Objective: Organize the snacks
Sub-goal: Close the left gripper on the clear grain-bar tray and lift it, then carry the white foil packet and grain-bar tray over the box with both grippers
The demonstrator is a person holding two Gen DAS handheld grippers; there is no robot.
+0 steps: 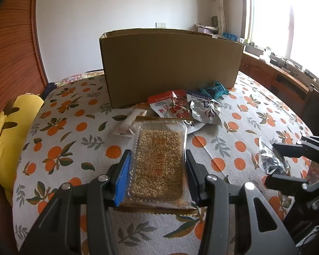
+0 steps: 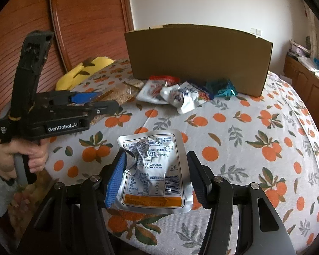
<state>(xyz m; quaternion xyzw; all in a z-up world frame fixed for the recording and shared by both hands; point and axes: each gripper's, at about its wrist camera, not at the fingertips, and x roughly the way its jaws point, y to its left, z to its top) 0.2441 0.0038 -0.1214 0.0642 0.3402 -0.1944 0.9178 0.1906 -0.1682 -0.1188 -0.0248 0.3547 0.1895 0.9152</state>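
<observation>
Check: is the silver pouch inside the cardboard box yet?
Out. The silver pouch sits between the right claw's fingers, short of the cardboard box.
</observation>
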